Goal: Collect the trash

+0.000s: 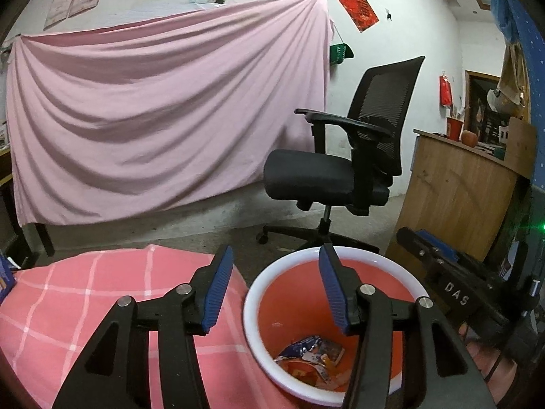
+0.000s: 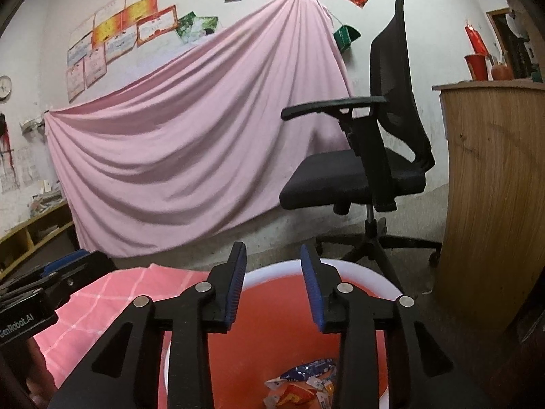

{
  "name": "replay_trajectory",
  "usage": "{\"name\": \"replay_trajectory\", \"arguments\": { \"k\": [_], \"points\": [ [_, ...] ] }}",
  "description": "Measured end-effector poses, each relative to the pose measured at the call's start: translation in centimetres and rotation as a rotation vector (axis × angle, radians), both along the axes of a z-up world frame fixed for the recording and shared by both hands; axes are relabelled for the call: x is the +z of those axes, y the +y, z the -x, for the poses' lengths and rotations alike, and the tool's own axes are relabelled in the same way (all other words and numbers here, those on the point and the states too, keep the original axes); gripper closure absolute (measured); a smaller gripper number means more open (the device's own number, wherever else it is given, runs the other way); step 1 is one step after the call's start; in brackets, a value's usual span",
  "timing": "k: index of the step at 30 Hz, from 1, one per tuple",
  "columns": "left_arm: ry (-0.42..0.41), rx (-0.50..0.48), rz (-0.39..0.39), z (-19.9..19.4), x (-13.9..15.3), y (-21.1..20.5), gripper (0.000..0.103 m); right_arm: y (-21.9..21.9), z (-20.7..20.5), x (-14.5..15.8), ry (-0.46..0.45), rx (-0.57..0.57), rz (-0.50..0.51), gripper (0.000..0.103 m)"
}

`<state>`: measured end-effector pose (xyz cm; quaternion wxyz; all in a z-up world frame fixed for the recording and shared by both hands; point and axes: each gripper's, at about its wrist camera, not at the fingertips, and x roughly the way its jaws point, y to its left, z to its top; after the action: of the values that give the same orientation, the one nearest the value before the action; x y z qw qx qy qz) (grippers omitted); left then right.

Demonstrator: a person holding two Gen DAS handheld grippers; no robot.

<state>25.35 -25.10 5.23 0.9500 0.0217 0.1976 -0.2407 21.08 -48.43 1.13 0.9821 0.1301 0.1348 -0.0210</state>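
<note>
Left wrist view shows the trash (image 1: pixel 311 358), crumpled snack wrappers, lying at the bottom of the orange bin (image 1: pixel 340 255) with a white rim, which stands on the floor just beside the pink checked tabletop (image 1: pixel 85 300). The left tool (image 1: pixel 276 284) hangs over the near rim, released, nothing between its blue pads; the right tool (image 2: pixel 274 284) hangs above the bin's mouth, likewise parted and empty. As I judge it, the risk lies in the two tools being near each other over one bin: a careless withdrawal could knock them together or clip the rim and tip the light bin. Beyond stand a black office chair (image 1: pixel 344 167), a wooden cabinet (image 1: pixel 453 197), a draped pink sheet (image 1: pixel 153 119) and a wall hung with certificates (image 2: pixel 112 41).
</note>
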Motion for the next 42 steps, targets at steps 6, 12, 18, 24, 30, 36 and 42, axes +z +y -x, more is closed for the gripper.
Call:
{"name": "replay_trajectory", "arguments": {
  "k": [6, 12, 18, 24, 30, 36, 42],
  "points": [
    [-0.008, 0.044, 0.005, 1.0, 0.4, 2.4, 0.043, 1.0, 1.0, 0.5, -0.027, -0.014, 0.018, 0.054],
    [-0.010, 0.103, 0.033, 2.6, 0.8, 5.9, 0.031, 2.3, 3.4, 0.9, -0.067, -0.036, 0.025, 0.029],
    [-0.015, 0.142, 0.095, 5.0, 1.1, 10.3, 0.008, 4.4, 6.1, 1.7, -0.110, -0.027, 0.046, 0.004],
    [-0.046, 0.184, 0.120, 8.2, 1.3, 14.1, 0.004, 6.9, 9.8, 2.7, -0.213, 0.001, 0.059, 0.000],
    [-0.079, 0.227, 0.122, 11.9, 1.4, 17.5, 0.003, 9.8, 12.7, 3.3, -0.263, 0.041, 0.090, 0.000],
    [-0.114, 0.248, 0.105, 15.8, 1.3, 20.1, 0.003, 12.6, 15.6, 3.2, -0.259, 0.068, 0.121, 0.000],
    [-0.128, 0.252, 0.086, 19.1, 0.2, 21.6, 0.003, 14.6, 18.7, 3.1, -0.236, 0.084, 0.116, 0.000]
  ]
}}
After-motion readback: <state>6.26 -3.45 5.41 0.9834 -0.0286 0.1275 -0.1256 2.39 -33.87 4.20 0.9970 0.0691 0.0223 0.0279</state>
